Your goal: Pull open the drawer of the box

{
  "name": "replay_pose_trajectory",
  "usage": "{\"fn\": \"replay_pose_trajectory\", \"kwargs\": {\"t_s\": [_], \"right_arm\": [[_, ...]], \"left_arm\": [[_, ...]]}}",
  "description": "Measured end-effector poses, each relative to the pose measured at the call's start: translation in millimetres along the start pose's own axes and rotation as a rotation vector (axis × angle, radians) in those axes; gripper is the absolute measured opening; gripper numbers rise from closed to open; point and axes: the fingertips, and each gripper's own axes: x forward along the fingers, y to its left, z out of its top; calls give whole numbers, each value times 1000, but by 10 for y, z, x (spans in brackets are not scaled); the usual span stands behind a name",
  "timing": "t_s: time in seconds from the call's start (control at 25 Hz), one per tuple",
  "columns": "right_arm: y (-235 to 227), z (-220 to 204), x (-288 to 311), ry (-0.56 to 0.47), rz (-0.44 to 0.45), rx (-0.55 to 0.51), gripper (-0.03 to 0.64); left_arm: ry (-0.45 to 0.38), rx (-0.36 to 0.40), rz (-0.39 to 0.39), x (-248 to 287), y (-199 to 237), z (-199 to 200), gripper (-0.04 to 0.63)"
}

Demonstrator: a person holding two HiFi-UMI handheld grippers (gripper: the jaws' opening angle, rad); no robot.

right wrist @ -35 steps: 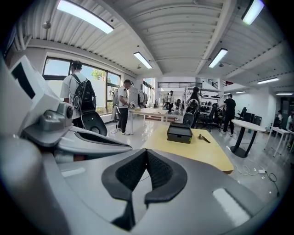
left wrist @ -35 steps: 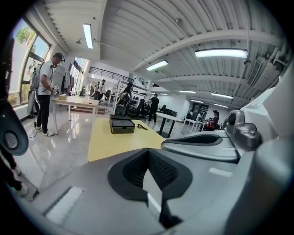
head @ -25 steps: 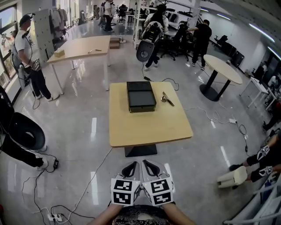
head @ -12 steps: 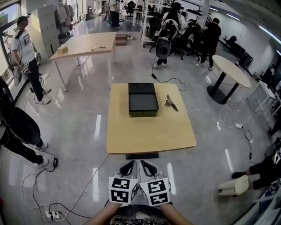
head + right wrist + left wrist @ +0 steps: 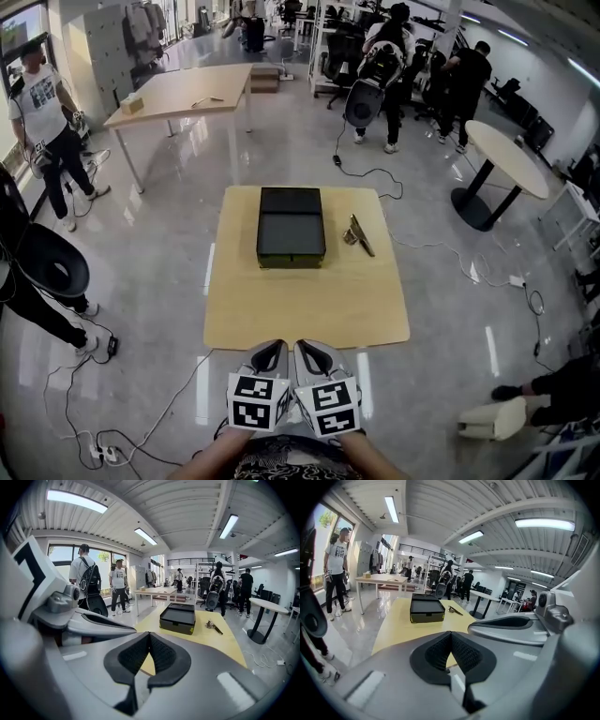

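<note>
Black and flat, the rectangular box (image 5: 291,227) lies on the far half of the pale wooden square bench (image 5: 309,309). It sits about midway between the left and right edges, with its olive-toned front face turned toward the near edge. A small metal tool (image 5: 357,233) lies near it on the side of the right edge, not touching. The left claw (image 5: 272,354) and right claw (image 5: 316,354) hang side by side just off the near edge, well apart from the box. Each has its jaws pressed together at the tips, with nothing between them.

The drawer looks fully shut, and no pull or notch can be made out on the front face from here. The main risk is probably arriving with closed jaws and finding nothing to pinch. The tips could then skid along the front face.

The box appears light and nothing anchors it. A one-sided tug would likely drag the whole box toward the near edge instead of sliding the drawer out, so one claw may need to brace the lid. A push the other way could send the box off the far edge. A wide reach from the right could knock the metal tool.
</note>
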Motion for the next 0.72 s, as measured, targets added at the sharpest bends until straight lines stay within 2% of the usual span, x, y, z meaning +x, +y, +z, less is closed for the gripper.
{"fn": "replay_pose_trajectory", "kwargs": {"t_s": [0.12,0.24,0.36,0.52,0.72], "right_arm": [[-447,49,25,-5,22,-12,5],[-726,191,206,-7,36,-24,5],[-949,178,246,-10,53,-37,5],[-1094,209,300,-7,79,-57,5],[-1184,369,755,5,94,-87,5]], "left_arm": [[10,-6,23,352,-200,149,5],[10,-7,50,610,-143,357,5],[9,-5,72,789,-223,401,5],[15,-16,86,950,-283,467,5],[19,-20,79,1279,26,667,5]]}}
